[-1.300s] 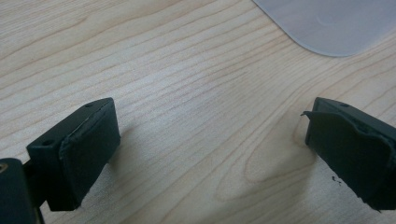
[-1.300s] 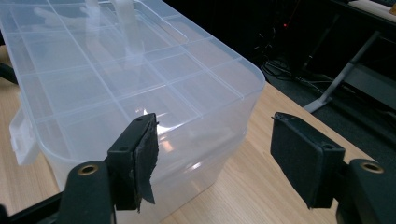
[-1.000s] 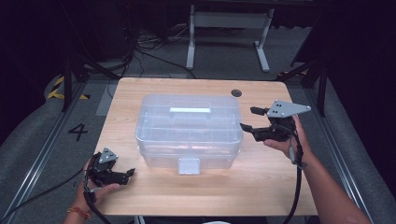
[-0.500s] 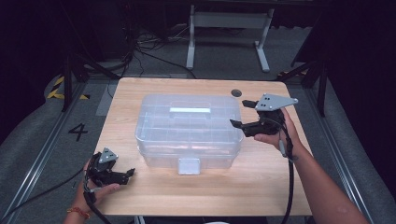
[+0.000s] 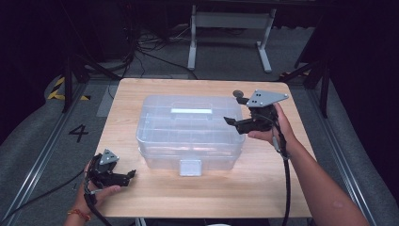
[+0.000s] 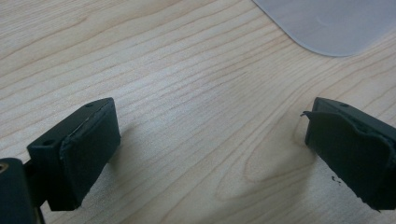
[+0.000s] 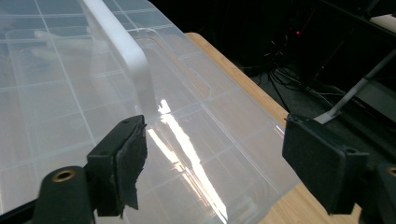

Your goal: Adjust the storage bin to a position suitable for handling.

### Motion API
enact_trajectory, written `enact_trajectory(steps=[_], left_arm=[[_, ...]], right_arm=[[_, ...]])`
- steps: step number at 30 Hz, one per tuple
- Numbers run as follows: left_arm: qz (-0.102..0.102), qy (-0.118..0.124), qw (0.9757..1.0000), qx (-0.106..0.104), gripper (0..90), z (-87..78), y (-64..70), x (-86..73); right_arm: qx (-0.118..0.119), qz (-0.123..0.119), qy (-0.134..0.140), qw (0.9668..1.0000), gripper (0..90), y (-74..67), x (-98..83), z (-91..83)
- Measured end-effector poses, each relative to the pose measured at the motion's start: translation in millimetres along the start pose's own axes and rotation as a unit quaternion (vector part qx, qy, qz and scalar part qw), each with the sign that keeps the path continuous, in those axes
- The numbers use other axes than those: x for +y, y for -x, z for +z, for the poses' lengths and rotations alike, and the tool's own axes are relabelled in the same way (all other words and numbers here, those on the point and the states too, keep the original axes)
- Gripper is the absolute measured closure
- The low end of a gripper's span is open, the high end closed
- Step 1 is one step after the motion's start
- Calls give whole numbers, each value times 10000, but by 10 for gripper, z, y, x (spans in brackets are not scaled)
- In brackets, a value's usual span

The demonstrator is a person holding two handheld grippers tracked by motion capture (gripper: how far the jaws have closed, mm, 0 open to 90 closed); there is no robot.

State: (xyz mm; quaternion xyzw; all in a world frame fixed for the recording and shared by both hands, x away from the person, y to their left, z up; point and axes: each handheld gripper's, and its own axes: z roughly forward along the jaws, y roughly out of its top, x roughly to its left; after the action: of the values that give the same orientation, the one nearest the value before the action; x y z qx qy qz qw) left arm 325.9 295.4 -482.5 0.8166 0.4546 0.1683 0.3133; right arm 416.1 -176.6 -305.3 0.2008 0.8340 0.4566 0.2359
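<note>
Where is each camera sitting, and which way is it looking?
High view: above the person's side, looking forward and down on the wooden table; both forearms show, with the left gripper and right gripper.
Left gripper view: rides the left gripper, facing bare tabletop; its two black jaws stand wide apart.
Right gripper view: rides the right gripper, over the clear plastic box and its white handle; jaws apart.
Shared: high and right gripper views both show the box.

We note a pale matt wooden table (image 5: 141, 202) with visible grain, a glossy clear plastic lidded box (image 5: 188, 136), matt black jaw pads (image 6: 88, 144) with rough edges
</note>
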Motion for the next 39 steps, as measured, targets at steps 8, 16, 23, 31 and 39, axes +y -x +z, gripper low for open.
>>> enact_trajectory(steps=[8, 16, 23, 31, 39], left_arm=[[14, 9, 10000, -22, 41, -3, -2, -2], [15, 8, 10000, -23, 42, -3, -2, -2], [18, 9, 10000, -18, 42, -3, -3, -1], [13, 8, 10000, -20, 42, -3, -2, -2], [13, 8, 10000, -21, 42, -3, -2, -2]], right_arm=[[216, -203, -88, 9995, 304, -112, 86, 129], [306, -418, -182, 9985, 390, -185, 153, 224], [358, -426, -346, 9978, 454, -182, 205, 302], [451, -385, -374, 9975, 511, -203, 261, 388], [578, -375, -431, 9967, 618, -222, 275, 451]])
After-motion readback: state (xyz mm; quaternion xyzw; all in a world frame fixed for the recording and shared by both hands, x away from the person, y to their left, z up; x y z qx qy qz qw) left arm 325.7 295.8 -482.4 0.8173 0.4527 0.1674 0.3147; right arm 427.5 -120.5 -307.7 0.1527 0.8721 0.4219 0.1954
